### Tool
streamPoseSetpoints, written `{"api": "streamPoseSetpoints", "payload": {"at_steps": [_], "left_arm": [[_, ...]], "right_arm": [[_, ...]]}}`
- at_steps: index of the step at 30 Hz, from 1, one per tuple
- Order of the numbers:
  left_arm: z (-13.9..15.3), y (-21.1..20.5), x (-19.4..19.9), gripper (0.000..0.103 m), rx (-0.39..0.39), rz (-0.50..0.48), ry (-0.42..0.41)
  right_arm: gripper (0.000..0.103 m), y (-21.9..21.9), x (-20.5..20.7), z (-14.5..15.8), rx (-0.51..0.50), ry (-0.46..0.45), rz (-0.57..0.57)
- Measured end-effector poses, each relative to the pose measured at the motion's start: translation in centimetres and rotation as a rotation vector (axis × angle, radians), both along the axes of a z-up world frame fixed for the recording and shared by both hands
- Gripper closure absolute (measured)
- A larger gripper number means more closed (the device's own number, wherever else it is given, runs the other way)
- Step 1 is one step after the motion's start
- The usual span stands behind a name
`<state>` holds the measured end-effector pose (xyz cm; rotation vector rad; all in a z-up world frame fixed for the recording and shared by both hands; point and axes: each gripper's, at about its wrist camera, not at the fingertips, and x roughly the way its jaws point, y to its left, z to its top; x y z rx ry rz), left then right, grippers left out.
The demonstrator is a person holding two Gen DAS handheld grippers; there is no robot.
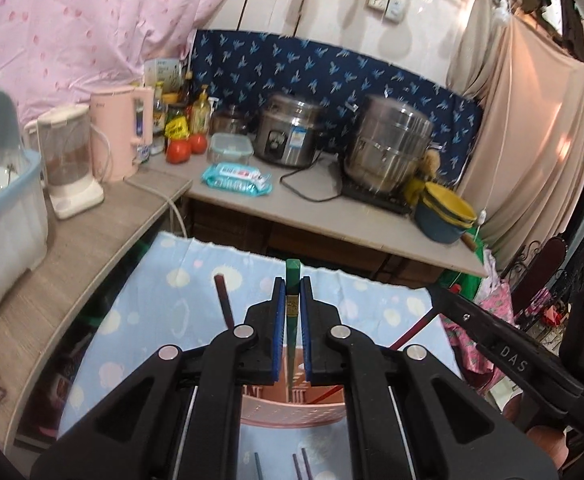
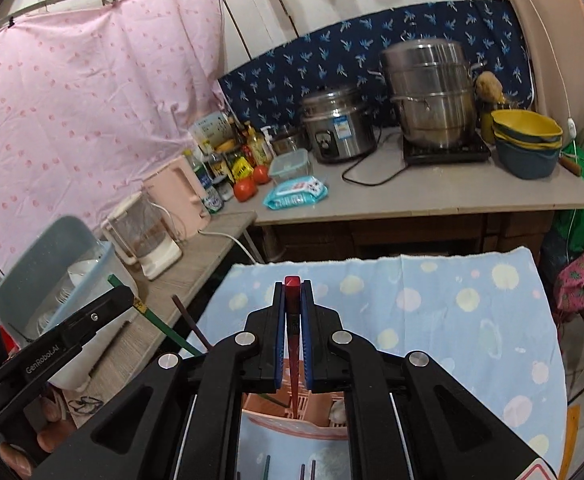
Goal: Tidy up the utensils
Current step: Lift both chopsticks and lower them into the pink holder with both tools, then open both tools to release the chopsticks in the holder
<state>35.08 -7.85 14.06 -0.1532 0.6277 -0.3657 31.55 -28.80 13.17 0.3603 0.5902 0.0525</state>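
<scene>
A light blue tablecloth with pale dots covers the near table, and beyond it runs a grey countertop on a dark wooden cabinet, backed by a navy cloth with a blue leaf print. A pink spotted sheet hangs at the left above a wood-grain side shelf.

On the countertop stand a steel rice cooker, a tall steel stacked steamer pot on a black hob, stacked yellow and blue bowls, 2 red tomatoes, a clear lidded box, a blue wipes packet and a cluster of bottles. The shelf carries a pink kettle, a white blender jug and a grey plastic bin holding white dishes.

The left gripper is clamped on a green square chopstick, whose lower end reaches down into a pink slotted plastic utensil basket on the tablecloth. The right gripper is clamped on a red square chopstick, its tip inside the same basket. A dark brown chopstick already leans up out of the basket's left side.

The gripper bodies hide most of the basket. 3 dark stick ends show at the bottom edge, cut off and hard to identify. Fingers holding the left tool peek in at lower left of the right view.
</scene>
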Motion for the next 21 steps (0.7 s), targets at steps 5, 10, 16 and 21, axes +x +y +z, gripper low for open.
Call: {"api": "streamPoseSetpoints", "payload": {"at_steps": [5, 10, 16, 21], "left_arm": [[-1.0, 0.3, 0.1, 0.091, 0.011, 0.018, 0.021], [-0.9, 0.9, -0.9, 0.05, 0.035, 0.076, -0.003], [-0.7, 1.1, -2.3, 0.05, 0.051, 0.07, -0.004], [-0.6, 1.4, -4.1, 0.05, 0.065, 0.071, -0.005]], "right_arm": [[0.083, -0.2, 0.2, -1.3, 0.01, 0.016, -0.027], [0.052, -0.6, -0.9, -1.1, 0.014, -0.013, -0.068], [0.051, -0.1, -2.6, -0.6, 0.001, -0.022, -0.055], [0.05, 0.9, -4.8, -0.4, -0.035, -0.026, -0.039]]}}
